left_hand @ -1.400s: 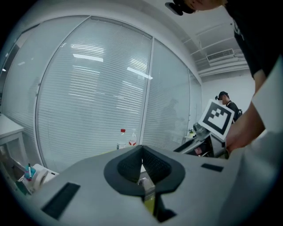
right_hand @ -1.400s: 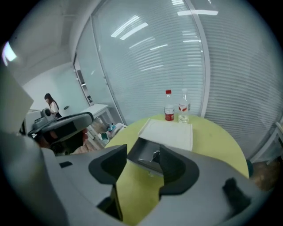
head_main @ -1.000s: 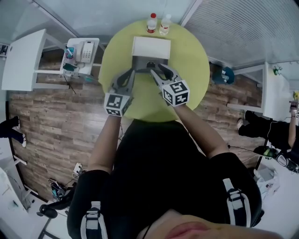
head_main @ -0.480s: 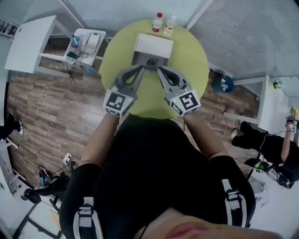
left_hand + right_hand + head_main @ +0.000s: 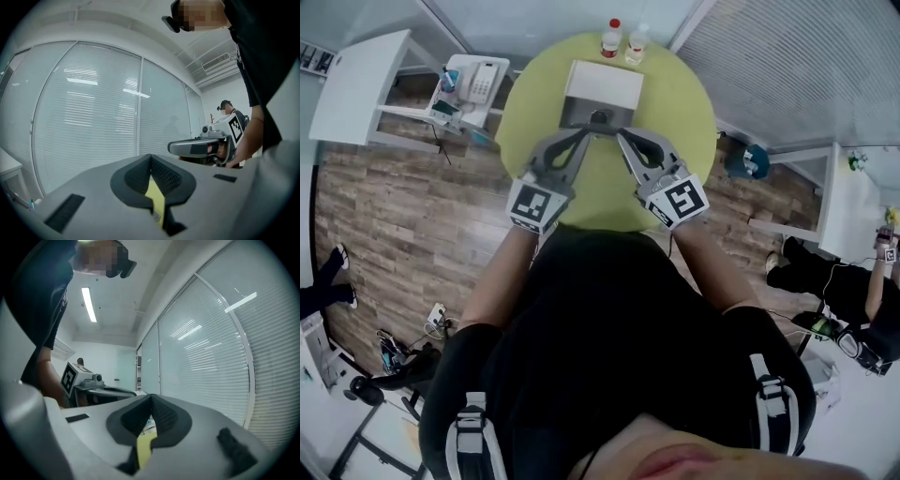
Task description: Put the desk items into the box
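A white box (image 5: pixel 602 82) stands open on the far half of the round yellow-green table (image 5: pixel 684 112), lid flat behind its grey inside. A small dark item (image 5: pixel 600 117) lies in the box near its front wall. My left gripper (image 5: pixel 583 138) hangs over the table just left of the box's front, my right gripper (image 5: pixel 622 138) just right of it, tips angled toward each other. The left gripper view shows the left gripper (image 5: pixel 151 157) shut with nothing in it and the right gripper (image 5: pixel 201 147) beyond. The right gripper (image 5: pixel 151 398) is likewise shut and empty.
Two bottles, one red-capped (image 5: pixel 609 39) and one clear (image 5: pixel 635 45), stand at the table's far edge behind the box. A small white stand with a telephone (image 5: pixel 478 82) is at the left, by a white desk (image 5: pixel 356 89). Another person (image 5: pixel 862 281) sits at the right.
Both grippers have drawn back a little from the box front. The right gripper's jaws, apart a second ago, have closed.
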### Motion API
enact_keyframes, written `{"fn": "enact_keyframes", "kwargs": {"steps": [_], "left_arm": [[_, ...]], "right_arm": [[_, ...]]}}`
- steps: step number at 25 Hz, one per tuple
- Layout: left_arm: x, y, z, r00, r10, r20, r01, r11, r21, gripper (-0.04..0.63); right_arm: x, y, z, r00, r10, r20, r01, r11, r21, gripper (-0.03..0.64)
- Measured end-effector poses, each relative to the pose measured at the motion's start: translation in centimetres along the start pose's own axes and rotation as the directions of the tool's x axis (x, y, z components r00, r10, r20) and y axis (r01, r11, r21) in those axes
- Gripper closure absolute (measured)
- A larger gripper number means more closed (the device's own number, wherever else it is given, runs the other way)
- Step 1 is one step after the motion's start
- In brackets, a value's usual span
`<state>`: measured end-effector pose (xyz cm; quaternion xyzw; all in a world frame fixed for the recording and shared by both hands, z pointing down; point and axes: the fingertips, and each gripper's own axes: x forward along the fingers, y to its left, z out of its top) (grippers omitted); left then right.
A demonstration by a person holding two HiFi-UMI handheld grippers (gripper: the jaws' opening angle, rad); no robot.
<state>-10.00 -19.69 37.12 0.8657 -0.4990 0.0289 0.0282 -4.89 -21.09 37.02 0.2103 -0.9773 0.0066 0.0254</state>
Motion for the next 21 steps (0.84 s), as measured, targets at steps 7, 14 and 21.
{"fn": "enact_keyframes", "kwargs": {"steps": [7, 14, 21], "left_arm": [[0.3, -0.1, -0.1, 1.000, -0.007, -0.006, 0.007, 1.000, 0.001, 0.584], [0.2, -0.1, -0.4, 1.000, -0.006, -0.009, 0.006, 1.000, -0.005, 0.584], [0.1, -0.3, -0.8, 1.000, -0.010, -0.008, 0.010, 1.000, -0.011, 0.584]], "right_arm": [[0.4, 0.3, 0.0, 1.000, 0.024, -0.005, -0.024, 1.000, 0.004, 0.600], [0.6, 1.0, 0.0, 0.999, 0.047, 0.000, -0.047, 0.998, 0.030, 0.600], [0.9, 1.5, -0.4, 0.998, 0.063, -0.014, -0.063, 0.998, 0.028, 0.600]]}}
